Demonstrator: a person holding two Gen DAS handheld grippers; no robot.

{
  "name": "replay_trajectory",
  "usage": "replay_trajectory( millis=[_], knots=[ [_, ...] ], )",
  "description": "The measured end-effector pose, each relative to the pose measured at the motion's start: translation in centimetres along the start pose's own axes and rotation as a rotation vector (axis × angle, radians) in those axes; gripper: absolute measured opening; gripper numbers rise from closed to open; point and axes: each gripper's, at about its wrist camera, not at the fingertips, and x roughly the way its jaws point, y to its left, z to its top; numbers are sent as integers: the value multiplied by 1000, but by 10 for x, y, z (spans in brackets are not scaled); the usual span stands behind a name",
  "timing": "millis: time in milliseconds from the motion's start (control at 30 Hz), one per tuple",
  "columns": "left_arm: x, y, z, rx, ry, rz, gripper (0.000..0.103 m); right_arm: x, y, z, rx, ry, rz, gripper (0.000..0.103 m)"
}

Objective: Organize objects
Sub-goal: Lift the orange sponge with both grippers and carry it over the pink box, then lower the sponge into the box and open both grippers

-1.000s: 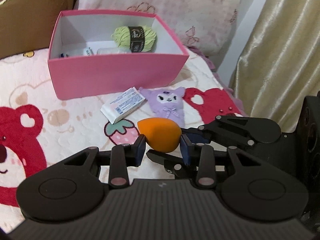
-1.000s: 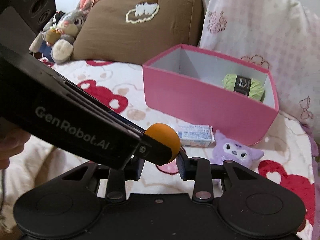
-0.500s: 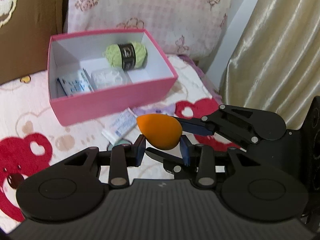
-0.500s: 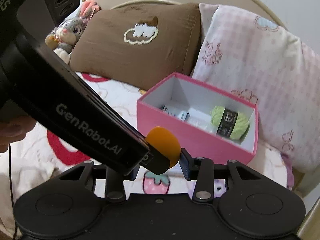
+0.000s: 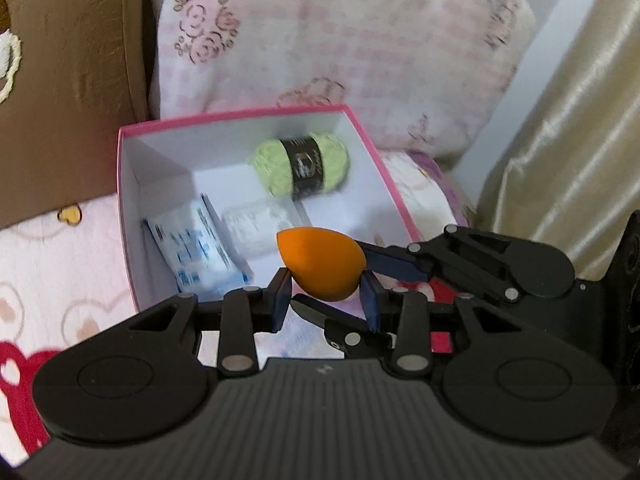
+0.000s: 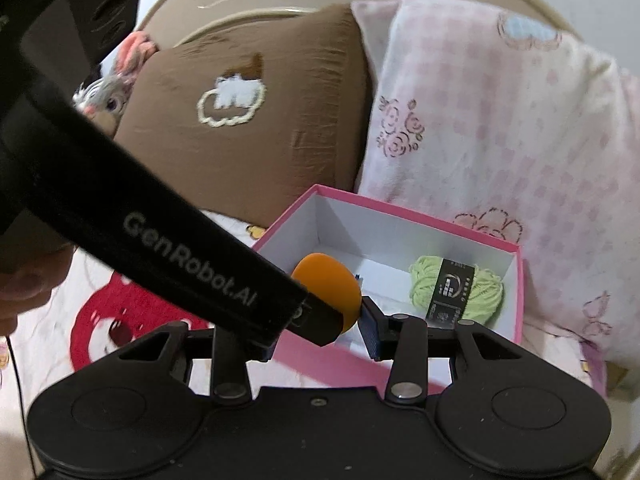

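**A:** What do you see along your left tongs?

**B:** My left tongs (image 5: 326, 294) are clamped on the orange sponge (image 5: 322, 266), one blue pad on each side of its wide end. It hangs in the air over the near edge of the pink box (image 5: 370, 140). My right tongs (image 5: 362, 270) come in from the right, and their upper finger touches the sponge's narrow end. In the box lie a green ball of yarn (image 5: 302, 168) at the back, a blue-and-white packet (image 5: 196, 248) at the front left and a clear packet (image 5: 256, 226) beside it. A pink pillow (image 5: 340, 48) stands behind the box.

**A:** And along the right ones?

**B:** The left tool crosses the view from the upper left and hides my left finger. The sponge (image 6: 328, 288) sits just before my right tongs (image 6: 320, 330), touching the right finger (image 6: 370, 332). I cannot tell whether they grip it. Beyond it are the box (image 6: 400, 208), the yarn (image 6: 456, 292) and a brown pillow (image 6: 248, 112).
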Motion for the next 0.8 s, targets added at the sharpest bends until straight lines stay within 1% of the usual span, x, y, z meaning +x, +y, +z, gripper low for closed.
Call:
replay_trajectory(
  millis=[133,200,333,433,533,633,767,800],
  knots=[
    [29,20,25,-31,5,-5,36,36,-26,15,58,41,14,45],
    [45,31,35,-71,14,-8,36,55,-40,19,95,71,35,45],
    [74,53,50,-129,29,-6,35,94,-67,26,252,142,67,45],
    [87,64,57,-142,9,-6,36,111,-68,28,258,146,45,45],
    [103,76,60,-185,19,4,36,130,-75,28,296,183,61,44],
    [117,83,63,-214,16,5,35,144,-84,29,337,207,59,43],
    [133,93,65,-258,25,-5,35,159,-86,28,337,238,35,43],
    [137,95,64,-260,38,-9,36,161,-85,29,325,248,22,43]
  ],
)
